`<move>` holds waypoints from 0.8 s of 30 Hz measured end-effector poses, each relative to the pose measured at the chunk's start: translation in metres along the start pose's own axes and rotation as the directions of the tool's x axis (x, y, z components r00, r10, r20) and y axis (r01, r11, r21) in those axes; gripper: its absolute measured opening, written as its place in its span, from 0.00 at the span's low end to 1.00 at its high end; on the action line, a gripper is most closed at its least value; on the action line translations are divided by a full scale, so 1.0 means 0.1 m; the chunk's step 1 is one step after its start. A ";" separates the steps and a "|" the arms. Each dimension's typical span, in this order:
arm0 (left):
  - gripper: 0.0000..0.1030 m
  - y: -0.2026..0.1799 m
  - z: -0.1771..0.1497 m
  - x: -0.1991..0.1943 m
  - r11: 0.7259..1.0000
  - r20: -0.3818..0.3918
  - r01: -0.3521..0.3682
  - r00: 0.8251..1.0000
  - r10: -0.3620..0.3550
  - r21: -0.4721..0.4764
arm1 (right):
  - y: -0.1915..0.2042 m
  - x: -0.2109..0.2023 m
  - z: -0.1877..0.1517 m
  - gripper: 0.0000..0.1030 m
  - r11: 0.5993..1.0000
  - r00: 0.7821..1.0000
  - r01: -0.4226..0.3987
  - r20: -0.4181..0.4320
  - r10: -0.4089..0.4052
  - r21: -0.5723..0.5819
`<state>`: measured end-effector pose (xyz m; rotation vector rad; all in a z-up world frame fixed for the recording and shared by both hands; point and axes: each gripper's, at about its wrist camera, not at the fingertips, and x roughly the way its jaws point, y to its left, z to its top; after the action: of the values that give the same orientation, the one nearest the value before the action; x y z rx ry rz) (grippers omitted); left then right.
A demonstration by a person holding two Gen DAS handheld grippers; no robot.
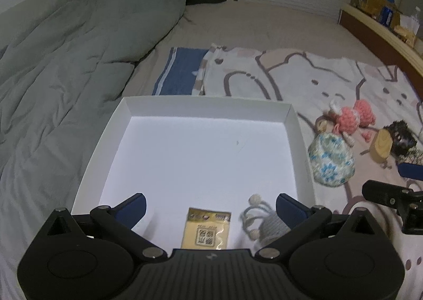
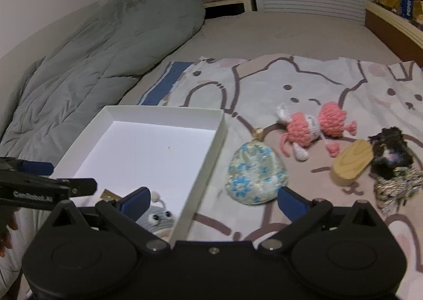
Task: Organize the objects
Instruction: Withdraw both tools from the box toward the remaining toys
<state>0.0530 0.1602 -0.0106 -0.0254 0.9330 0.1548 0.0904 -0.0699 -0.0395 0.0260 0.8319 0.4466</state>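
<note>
The flowered pouch lies on the bed just outside the box's right edge—straight ahead of the right gripper, fingers spread and empty—nearer than the left gripper, also empty and spread.

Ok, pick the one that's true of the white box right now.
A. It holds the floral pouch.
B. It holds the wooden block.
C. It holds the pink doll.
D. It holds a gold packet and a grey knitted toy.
D: the gold packet and grey toy lie inside the box at its near edge; the pouch, doll and wooden block lie outside it on the blanket.
</note>
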 end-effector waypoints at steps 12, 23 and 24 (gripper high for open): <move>1.00 -0.31 0.12 -0.24 0.999 0.100 0.050 0.994 -0.050 -0.002 | -0.43 -0.36 0.14 1.00 0.998 0.997 0.054 0.055 -0.053 -0.020; 1.00 -0.69 0.15 -0.40 0.996 0.158 0.073 0.984 -0.079 0.043 | -0.81 -0.74 0.17 1.00 0.997 0.991 0.075 0.114 -0.073 -0.017; 1.00 -0.72 0.15 -0.42 0.996 0.164 0.076 0.983 -0.083 0.046 | -0.84 -0.77 0.17 1.00 0.997 0.990 0.079 0.120 -0.077 -0.017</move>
<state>0.0511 0.0854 0.0285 -0.0133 0.7674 0.0632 0.0889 -0.1742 0.0099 0.0002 0.7080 0.3766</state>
